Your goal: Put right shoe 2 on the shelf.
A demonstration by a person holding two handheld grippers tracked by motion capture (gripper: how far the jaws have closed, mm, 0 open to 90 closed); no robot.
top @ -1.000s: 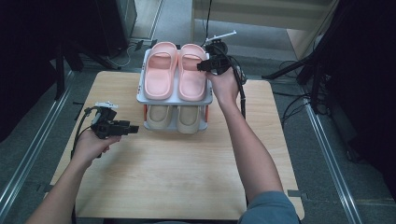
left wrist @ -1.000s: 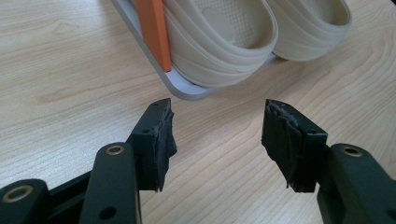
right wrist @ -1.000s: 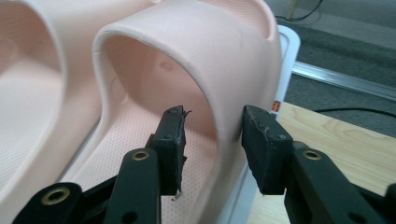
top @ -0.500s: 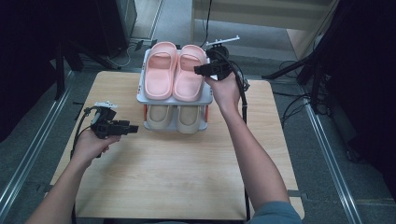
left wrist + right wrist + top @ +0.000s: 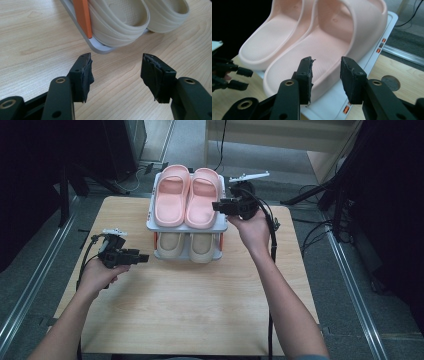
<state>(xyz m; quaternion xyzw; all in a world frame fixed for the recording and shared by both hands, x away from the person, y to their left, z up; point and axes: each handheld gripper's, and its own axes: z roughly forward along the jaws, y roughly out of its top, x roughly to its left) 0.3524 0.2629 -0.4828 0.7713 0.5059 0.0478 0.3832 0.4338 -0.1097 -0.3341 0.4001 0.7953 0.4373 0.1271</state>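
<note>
Right tongs (image 5: pixel 218 206) narrowing, nothing gripped, beside pink slipper (image 5: pixel 202 198), top shelf (image 5: pixel 223 223)

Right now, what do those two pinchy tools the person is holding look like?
Both are black. The left gripper and right gripper each have two flat jaws with worn, ragged rubber pads and brass-ringed holes. A black cable trails from the right one, which has a grey three-cornered plate on top. The forearms are bare, no sleeves.

A light wooden table (image 5: pixel 190 320) stands on grey floor (image 5: pixel 380 270) between metal rails (image 5: pixel 30 285).
</note>
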